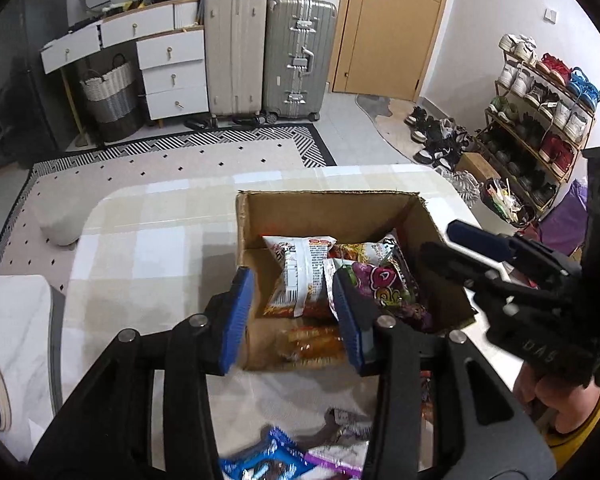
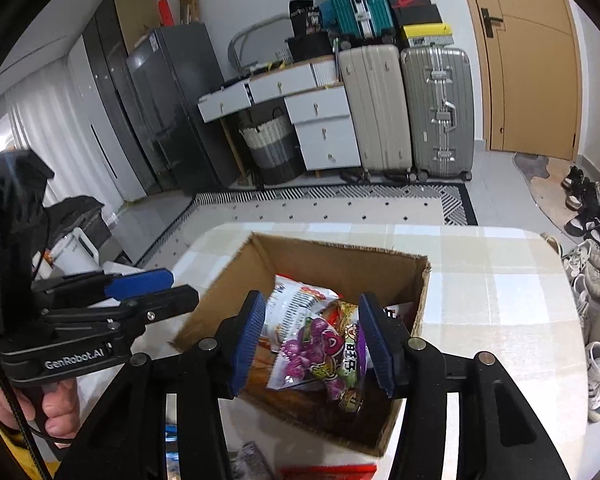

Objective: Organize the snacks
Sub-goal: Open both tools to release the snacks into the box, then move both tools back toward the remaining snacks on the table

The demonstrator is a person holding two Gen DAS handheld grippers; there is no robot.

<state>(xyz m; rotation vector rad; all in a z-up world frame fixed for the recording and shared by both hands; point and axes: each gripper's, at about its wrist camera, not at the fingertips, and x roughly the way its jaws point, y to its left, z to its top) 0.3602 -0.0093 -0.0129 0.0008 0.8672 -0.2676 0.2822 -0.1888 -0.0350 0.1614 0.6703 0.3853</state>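
Brown corrugated card on the cardboard box (image 1: 324, 210), matt, its cut rim rough and a bit frayed. Inside, glossy crinkled plastic film: a white-and-orange snack packet (image 1: 300, 276) catching the light, and a shiny purple packet (image 2: 320, 356) beside it. The left gripper (image 1: 296, 316) shows matt black plastic arms, ribbed blue pads (image 1: 238, 312) and bright metal pivot pins; the right gripper (image 2: 312, 340) has the same finish. Under it all a smooth checked tablecloth (image 2: 500, 300) with a faint sheen. Far back, a ridged silver suitcase (image 1: 300, 56), metallic-looking, and a satin wooden door (image 2: 528, 56).
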